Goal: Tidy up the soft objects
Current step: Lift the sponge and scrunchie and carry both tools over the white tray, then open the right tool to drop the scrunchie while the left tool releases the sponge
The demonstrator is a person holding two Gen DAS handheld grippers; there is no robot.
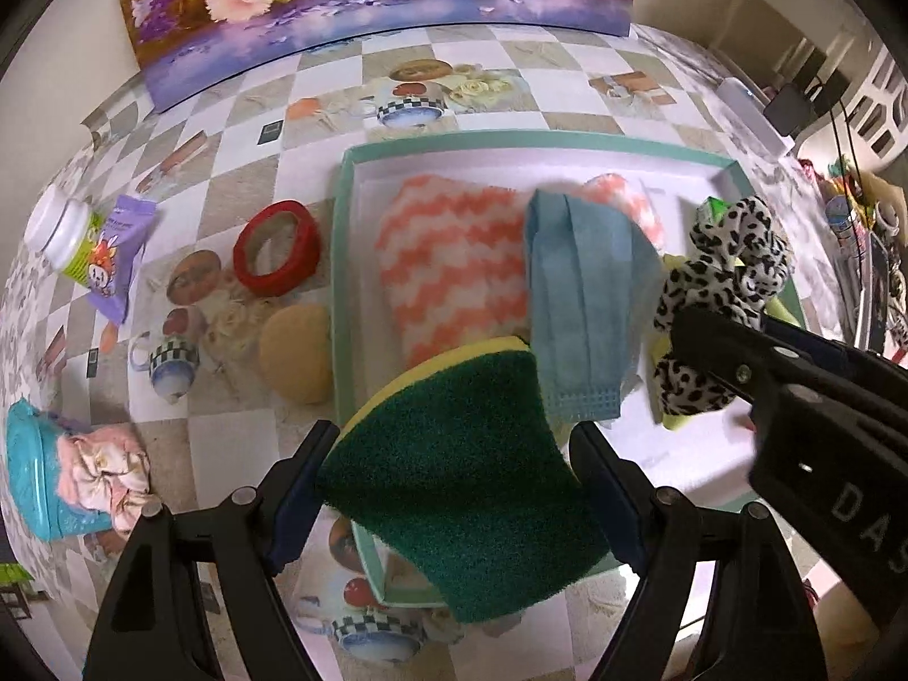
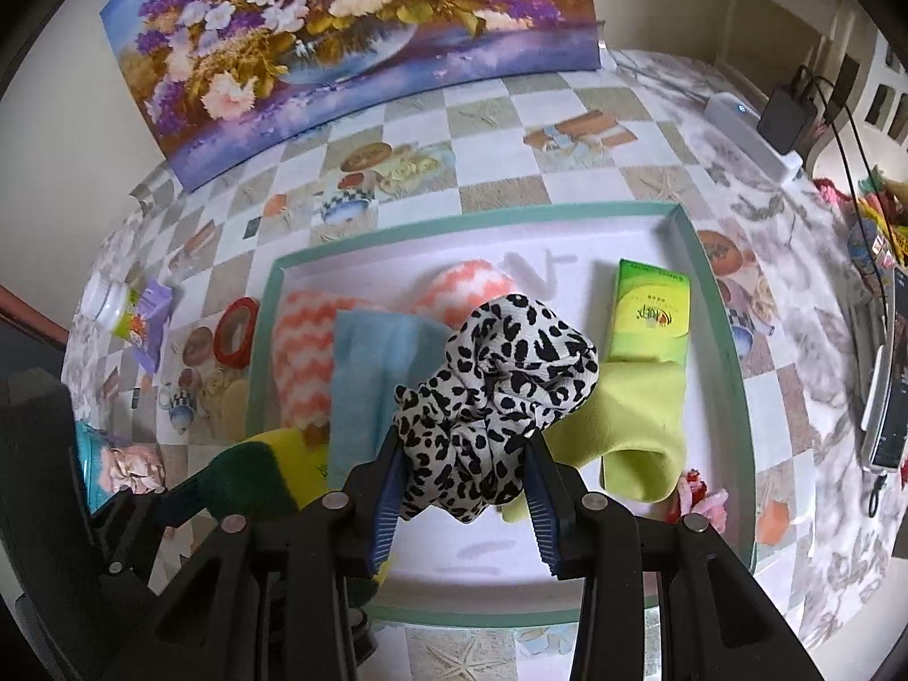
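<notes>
The left hand-held gripper (image 1: 454, 488) is clamped on a green-and-yellow scouring sponge (image 1: 459, 482), its two fingers pressing the sponge's sides, green scrub face up, held over the near-left corner of the teal-rimmed tray (image 1: 345, 261). The right hand-held gripper (image 2: 465, 488) is closed on a leopard-print scrunchie (image 2: 494, 391), bunched between its blue pads and held above the middle of the tray (image 2: 721, 352); from the left wrist view this scrunchie (image 1: 721, 278) sits to the right, pinched at the tip of the right hand-held gripper (image 1: 698, 352).

Just ahead of the sponge lies a blue face mask (image 1: 579, 306), draped over an orange-and-white zigzag cloth (image 1: 454, 261) that fills the tray's left half. Beyond and right of the right hand-held gripper a lime-green cloth (image 2: 635, 425) lies folded on the tray floor, and past it a green tissue packet (image 2: 650, 318) touches the cloth's far edge. A small pink-and-red item (image 2: 701, 496) sits just right of the gripper, too hidden to identify.

Outside the tray, left of the left hand-held gripper on the checked bench (image 1: 238, 136): a tan round sponge (image 1: 296, 353) just beside the tray wall, a red tape roll (image 1: 278, 247) beyond it, a purple snack packet (image 1: 116, 261) against a white-capped bottle (image 1: 65, 232), and nearer, a turquoise tub (image 1: 34, 471) with a pink floral scrunchie (image 1: 108, 474) against it. A flower painting (image 2: 340, 40) stands at the bench's far edge.
</notes>
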